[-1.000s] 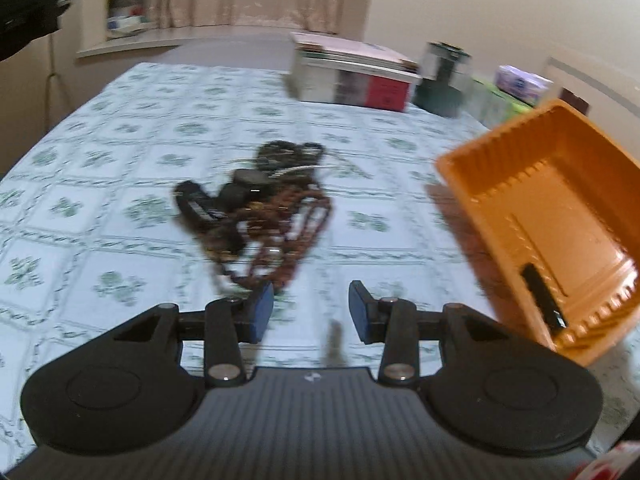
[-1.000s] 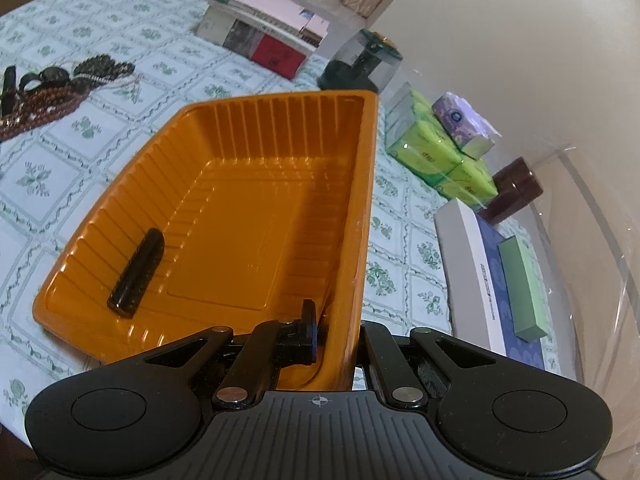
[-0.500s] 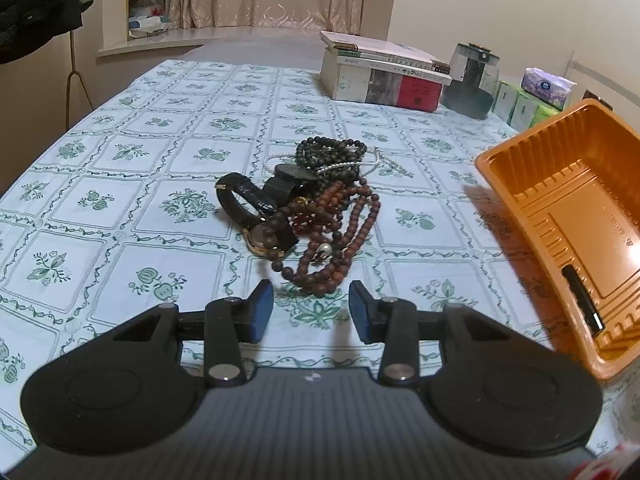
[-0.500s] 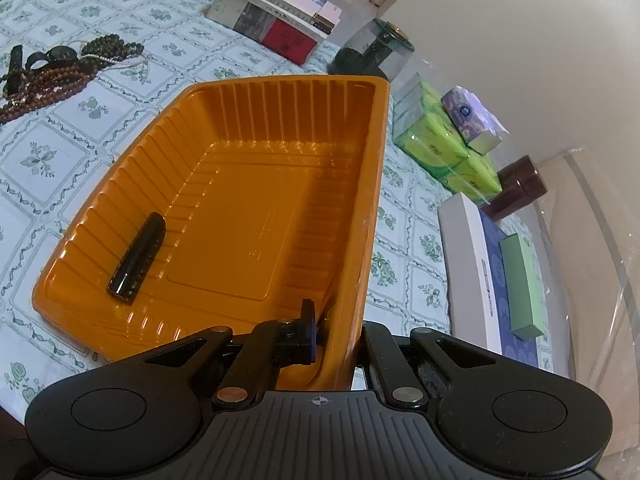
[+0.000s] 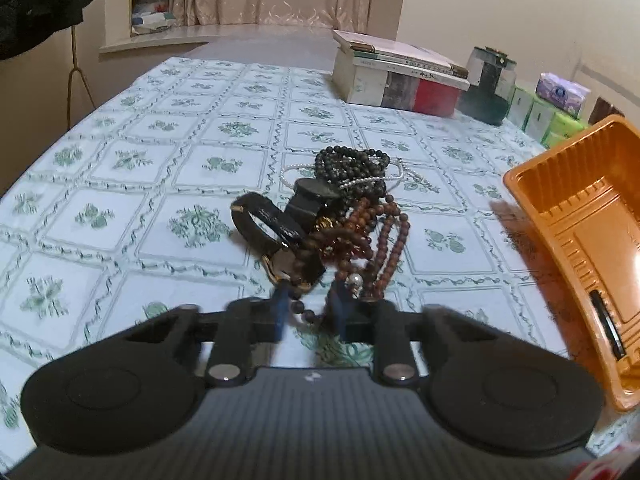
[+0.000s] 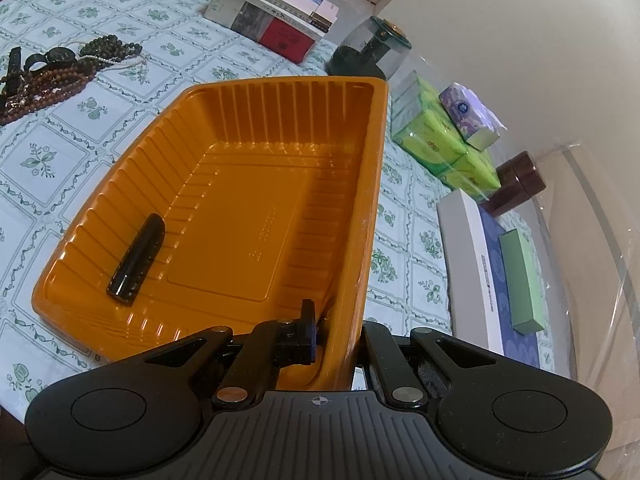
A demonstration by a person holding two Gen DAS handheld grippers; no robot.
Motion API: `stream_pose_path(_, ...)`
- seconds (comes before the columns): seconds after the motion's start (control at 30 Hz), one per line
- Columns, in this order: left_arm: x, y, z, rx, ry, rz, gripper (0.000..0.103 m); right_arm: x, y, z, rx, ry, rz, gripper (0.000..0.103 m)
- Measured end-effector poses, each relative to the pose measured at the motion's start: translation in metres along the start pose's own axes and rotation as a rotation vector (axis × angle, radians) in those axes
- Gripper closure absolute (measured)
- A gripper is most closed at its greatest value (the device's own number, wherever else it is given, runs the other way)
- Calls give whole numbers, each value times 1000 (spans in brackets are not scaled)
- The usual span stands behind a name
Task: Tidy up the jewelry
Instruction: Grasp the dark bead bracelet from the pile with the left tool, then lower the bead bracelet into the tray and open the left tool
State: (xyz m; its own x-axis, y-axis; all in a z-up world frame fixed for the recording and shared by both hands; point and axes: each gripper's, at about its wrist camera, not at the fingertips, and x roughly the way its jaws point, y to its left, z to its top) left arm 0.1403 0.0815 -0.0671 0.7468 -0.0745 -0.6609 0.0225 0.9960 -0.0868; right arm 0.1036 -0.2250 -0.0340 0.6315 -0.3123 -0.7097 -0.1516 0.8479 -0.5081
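A pile of jewelry (image 5: 336, 220) lies on the patterned tablecloth: brown bead strands (image 5: 376, 236), black beads (image 5: 352, 162), a pearl chain and black watches (image 5: 280, 236). My left gripper (image 5: 309, 312) is open, its blurred jaws narrowed around the pile's near edge and a dangling bead strand. My right gripper (image 6: 334, 344) is shut on the rim of the orange tray (image 6: 372, 184), which is tilted. A black tube (image 6: 138, 258) lies inside the tray. The tray also shows in the left wrist view (image 5: 576, 216).
A stack of books (image 5: 396, 76), a dark glass jar (image 5: 488, 88) and green tissue packs (image 6: 440, 144) stand at the table's far side. A white box (image 6: 476, 272) with a green case and a brown jar (image 6: 518, 182) lie right of the tray.
My left gripper has moved forward to the jewelry pile and its jaws have narrowed around the near beads. My right gripper keeps hold of the tray rim.
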Motion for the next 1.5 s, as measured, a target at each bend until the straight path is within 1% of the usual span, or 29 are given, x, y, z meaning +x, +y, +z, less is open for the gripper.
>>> stream_pose_path(0.13,-5,-4,6,33,-4,-19,97,0,0,0,-1,0,0,99)
stream_pose_path(0.23,-15,-8,12,49,-24,-31,97,0,0,0,0,-2,0,99)
stream_pose_path(0.4,-32,-25,28,86,-73,-84,97,0,0,0,0,-5,0,99)
stream_pose_path(0.6,-46,-63,40,139,-105,-206,97,0,0,0,1,-9,0,99)
stream_pose_path(0.67,-48,-80,42,143,-108,-266,97,0,1,0,0,-11,0,99)
stream_pose_path(0.8,-46,-119,41,150,-95,-402,97,-1,2,-1,3,-14,1,99)
stream_pose_path(0.9,-42,-147,36,175,-72,-463,97,0,1,-1,7,-15,4,99)
stream_pose_path(1.03,-36,-177,25,213,-50,-493,97,0,1,-2,10,-16,7,99)
stream_pose_path(1.17,-34,-196,15,248,-32,-506,97,0,1,-1,9,-20,7,99)
stream_pose_path(1.2,-35,-199,12,257,-26,-518,95,0,1,-1,10,-20,8,99)
stream_pose_path(1.27,-39,-200,7,253,-22,-562,70,0,0,-1,11,-20,10,99)
stream_pose_path(1.3,-42,-199,6,244,-23,-577,68,0,0,-2,12,-20,11,99)
stream_pose_path(1.33,-44,-198,4,240,-27,-579,69,1,0,-2,13,-21,11,99)
stream_pose_path(1.4,-49,-194,3,244,-39,-556,69,1,0,-2,13,-21,11,99)
stream_pose_path(1.5,-54,-178,-1,244,-58,-494,69,0,1,-2,13,-22,10,99)
